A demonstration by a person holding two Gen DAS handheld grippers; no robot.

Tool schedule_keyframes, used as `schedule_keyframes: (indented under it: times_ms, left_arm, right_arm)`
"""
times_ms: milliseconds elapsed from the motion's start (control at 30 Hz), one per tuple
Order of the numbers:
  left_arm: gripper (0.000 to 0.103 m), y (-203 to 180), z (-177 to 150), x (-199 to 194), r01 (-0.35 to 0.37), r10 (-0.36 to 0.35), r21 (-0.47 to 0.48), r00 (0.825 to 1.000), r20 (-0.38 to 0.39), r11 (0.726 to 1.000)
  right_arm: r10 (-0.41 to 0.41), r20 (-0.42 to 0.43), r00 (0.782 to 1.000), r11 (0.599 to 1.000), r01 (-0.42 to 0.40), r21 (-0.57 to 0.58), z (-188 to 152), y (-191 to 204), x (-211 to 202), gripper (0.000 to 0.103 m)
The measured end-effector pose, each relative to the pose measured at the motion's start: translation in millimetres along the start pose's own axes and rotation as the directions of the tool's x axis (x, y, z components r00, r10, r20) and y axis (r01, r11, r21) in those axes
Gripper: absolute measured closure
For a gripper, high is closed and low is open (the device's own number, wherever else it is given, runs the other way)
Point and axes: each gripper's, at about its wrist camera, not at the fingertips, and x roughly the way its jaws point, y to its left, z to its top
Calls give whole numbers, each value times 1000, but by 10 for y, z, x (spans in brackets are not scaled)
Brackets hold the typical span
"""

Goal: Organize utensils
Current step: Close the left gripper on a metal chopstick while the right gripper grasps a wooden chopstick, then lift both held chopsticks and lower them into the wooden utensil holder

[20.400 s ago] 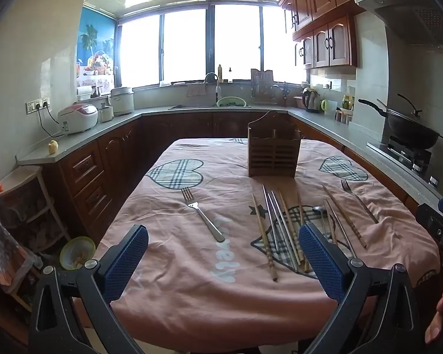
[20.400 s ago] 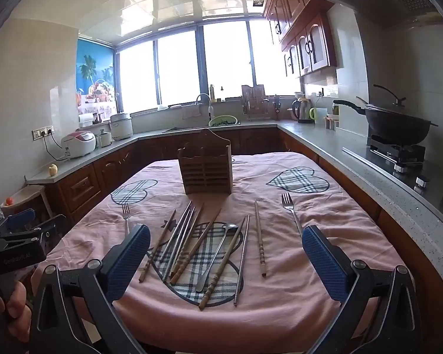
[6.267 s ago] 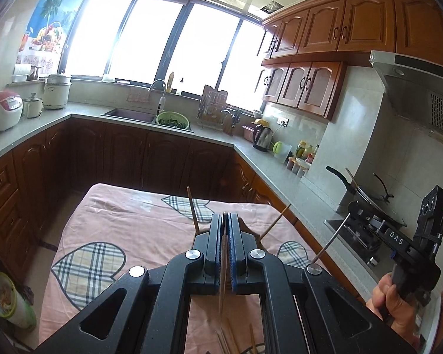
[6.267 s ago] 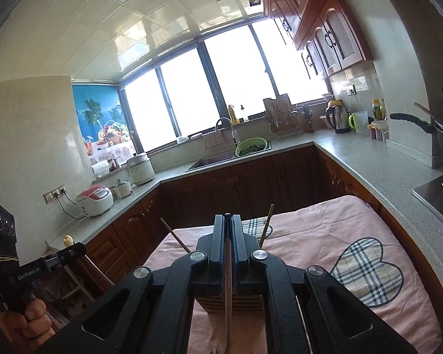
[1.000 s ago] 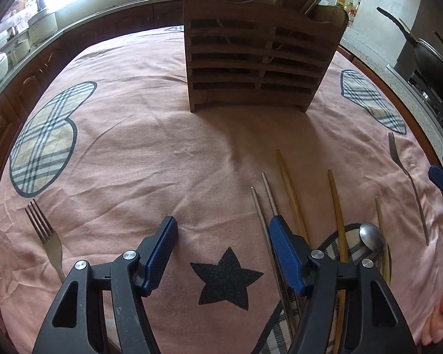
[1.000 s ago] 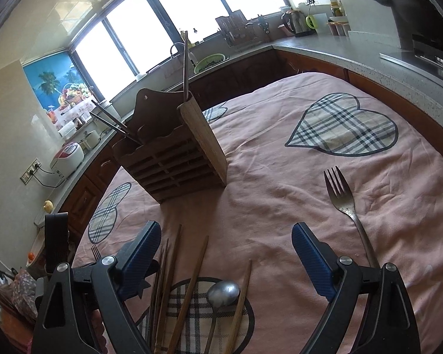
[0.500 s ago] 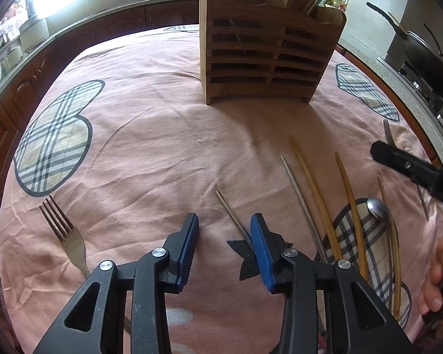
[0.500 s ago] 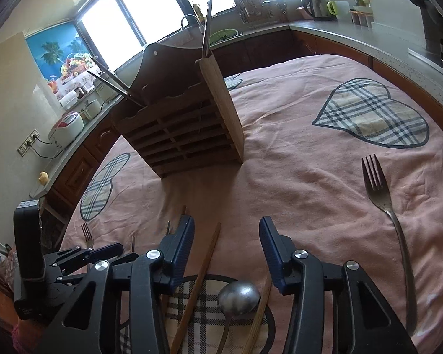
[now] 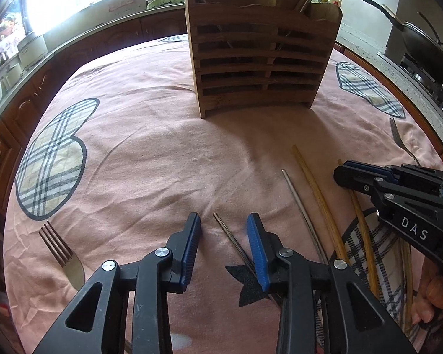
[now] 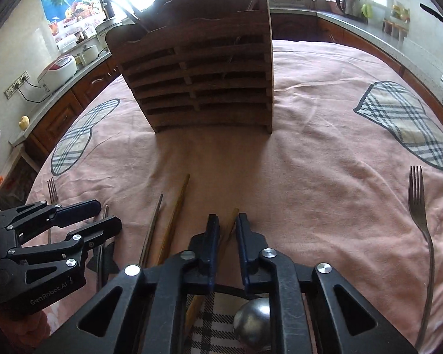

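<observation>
Chopstick (image 10: 231, 221) between right tool (image 10: 227, 221) pads shows only from right wrist.

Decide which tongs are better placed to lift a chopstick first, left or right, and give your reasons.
Right, probably. The right tongs appear shut on a wooden chopstick, so they look ready to lift. The left tongs straddle a metal chopstick but stand visibly open.
</observation>
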Motion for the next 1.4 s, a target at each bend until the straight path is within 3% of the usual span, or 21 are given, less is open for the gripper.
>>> schedule_keyframes:
  times_ms: [67,300,600,1100,1400]
  left_arm:
    - [90,-3,1,7,12,-12,0,1000,0,1000]
    - [99,213,-8,-96,122,-123,-104,992,1,987]
    - [100,371,-31,-621,208,-195,-150,976,96,967]
    - [100,499,-228,-1625,246,-206,-125,941,268,961]
    - [100,605,-318,-1971,254,-196,-134,919,343,958]
  right_arm:
    - [8,1,1000,1000,-8,7,-6,-29,-10,93]
    - [84,24,996,995,-85,58,-26,-79,-132,97]
    - [153,111,982,983,-162,82,24,-65,-541,99]
    - [178,274,945,978,-202,60,151,20,-1287,99]
    - [179,358,916,978,-204,32,227,63,-1660,99]
